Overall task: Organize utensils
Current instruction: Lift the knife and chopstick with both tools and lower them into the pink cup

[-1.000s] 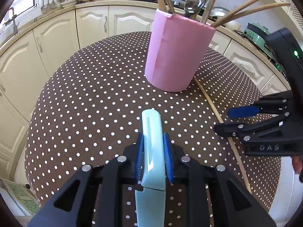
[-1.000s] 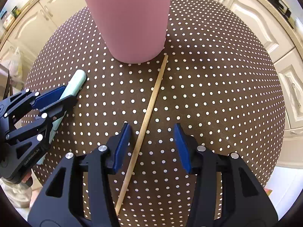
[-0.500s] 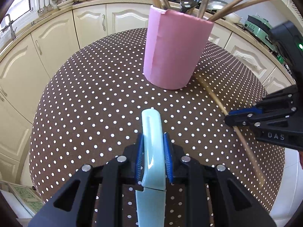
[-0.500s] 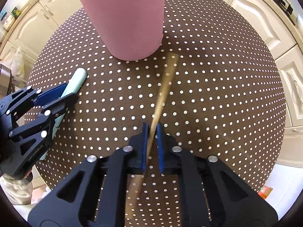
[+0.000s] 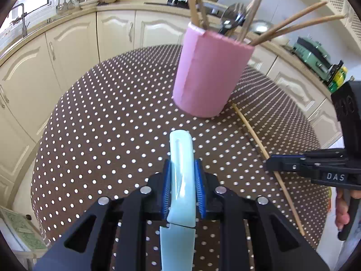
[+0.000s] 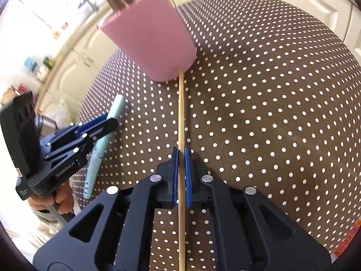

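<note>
A pink utensil holder point(image 5: 209, 76) stands on the dotted table, with wooden chopsticks point(image 5: 291, 24) and a metal spoon point(image 5: 232, 18) in it; it also shows in the right wrist view point(image 6: 151, 45). My left gripper point(image 5: 182, 180) is shut on a pale blue knife point(image 5: 181, 171), held over the table in front of the holder. My right gripper point(image 6: 180, 158) is shut on a wooden chopstick point(image 6: 181, 113), whose far tip is near the holder's base. The chopstick point(image 5: 259, 144) and right gripper point(image 5: 282, 163) also show in the left wrist view, the knife point(image 6: 106, 131) and left gripper point(image 6: 108, 124) in the right wrist view.
The round table has a brown cloth with white dots point(image 5: 108, 122). Cream kitchen cabinets point(image 5: 67, 52) and a counter curve round behind it. A green appliance point(image 5: 313, 52) stands on the counter at the right.
My right gripper has closed on the chopstick and tilted, lifting it. My left gripper, still holding the knife, has come a little nearer the holder.
</note>
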`<state>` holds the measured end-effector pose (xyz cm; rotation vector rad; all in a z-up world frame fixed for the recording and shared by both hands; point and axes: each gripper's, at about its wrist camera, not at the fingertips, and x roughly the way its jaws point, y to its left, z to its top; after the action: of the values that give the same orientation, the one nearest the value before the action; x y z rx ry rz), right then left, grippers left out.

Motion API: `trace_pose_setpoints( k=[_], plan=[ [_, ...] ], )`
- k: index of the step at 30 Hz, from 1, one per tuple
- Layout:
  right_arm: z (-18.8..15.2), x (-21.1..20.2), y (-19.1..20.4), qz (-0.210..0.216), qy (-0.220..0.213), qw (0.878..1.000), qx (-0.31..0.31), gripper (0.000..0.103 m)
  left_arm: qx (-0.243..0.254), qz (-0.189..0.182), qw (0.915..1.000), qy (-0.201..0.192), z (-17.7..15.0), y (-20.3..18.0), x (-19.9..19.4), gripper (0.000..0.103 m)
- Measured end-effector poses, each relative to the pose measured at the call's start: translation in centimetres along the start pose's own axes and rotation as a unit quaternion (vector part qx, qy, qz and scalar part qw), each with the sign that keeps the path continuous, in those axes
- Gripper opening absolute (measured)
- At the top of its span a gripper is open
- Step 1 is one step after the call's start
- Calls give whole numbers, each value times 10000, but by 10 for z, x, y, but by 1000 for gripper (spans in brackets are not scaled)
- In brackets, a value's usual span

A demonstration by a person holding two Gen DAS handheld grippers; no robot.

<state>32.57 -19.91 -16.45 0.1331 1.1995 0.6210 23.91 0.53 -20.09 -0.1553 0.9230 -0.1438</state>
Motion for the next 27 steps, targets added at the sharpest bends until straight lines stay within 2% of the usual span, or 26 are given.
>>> trace_pose_setpoints(
  k=[5, 11, 13, 17, 20, 25, 27],
  plan=[
    [-20, -39, -15, 178, -771, 9968, 66, 6, 70, -21, 9987, -507, -7, -4, -30, 20],
    [-44, -89, -14, 229, -1746, 9844, 4, 6, 1, -440, 9921, -1177, -6, -3, -73, 20],
    [-52, -90, 2, 251, -2067, 9781, -13, 6, 30, -487, 9893, -1372, -6, -4, -84, 20],
    [-64, -114, 11, -58, -2896, 9570, -182, 6, 68, -719, 9812, -1787, -6, -8, -108, 20],
    [-67, -127, 18, -27, -3385, 9407, -224, 6, 104, -931, 9746, -2035, -4, -12, -121, 20],
    [-72, -138, 43, 119, -4029, 9143, -395, 6, 194, -1032, 9688, -2245, 8, -24, -130, 20],
    [-73, -144, 58, 11, -4415, 8955, -560, 6, 193, -1076, 9661, -2341, 11, -26, -136, 20]
  ],
)
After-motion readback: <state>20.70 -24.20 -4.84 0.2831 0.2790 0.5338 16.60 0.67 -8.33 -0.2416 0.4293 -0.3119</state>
